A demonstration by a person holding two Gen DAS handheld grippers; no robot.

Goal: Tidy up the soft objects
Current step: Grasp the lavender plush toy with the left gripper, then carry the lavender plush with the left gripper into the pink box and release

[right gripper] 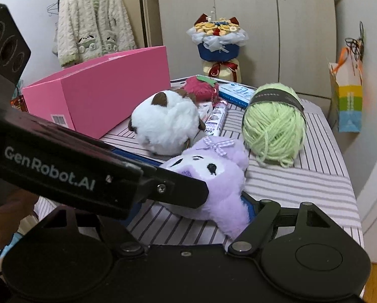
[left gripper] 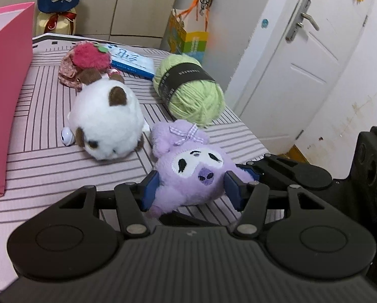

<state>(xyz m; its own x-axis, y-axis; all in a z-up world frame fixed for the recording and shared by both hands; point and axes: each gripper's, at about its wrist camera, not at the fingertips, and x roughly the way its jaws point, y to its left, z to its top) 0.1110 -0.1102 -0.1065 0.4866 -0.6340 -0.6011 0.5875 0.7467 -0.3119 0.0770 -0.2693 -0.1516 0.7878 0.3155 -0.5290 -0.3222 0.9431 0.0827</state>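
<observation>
A purple plush with a checked bow lies on the striped cloth near the table's front edge. My left gripper is shut on it, its blue pads pressing into the fur on both sides. My right gripper reaches around the same plush from the right and stands open: its right pad is against the fur, while bare cloth shows beside its left pad. The left gripper's body hides part of it. A white and brown plush, a green yarn ball and a red strawberry plush lie behind.
A pink box stands open at the table's left. A blue book and a small tube lie near the back. A bouquet and a gift bag are beyond the table. A white door is at the right.
</observation>
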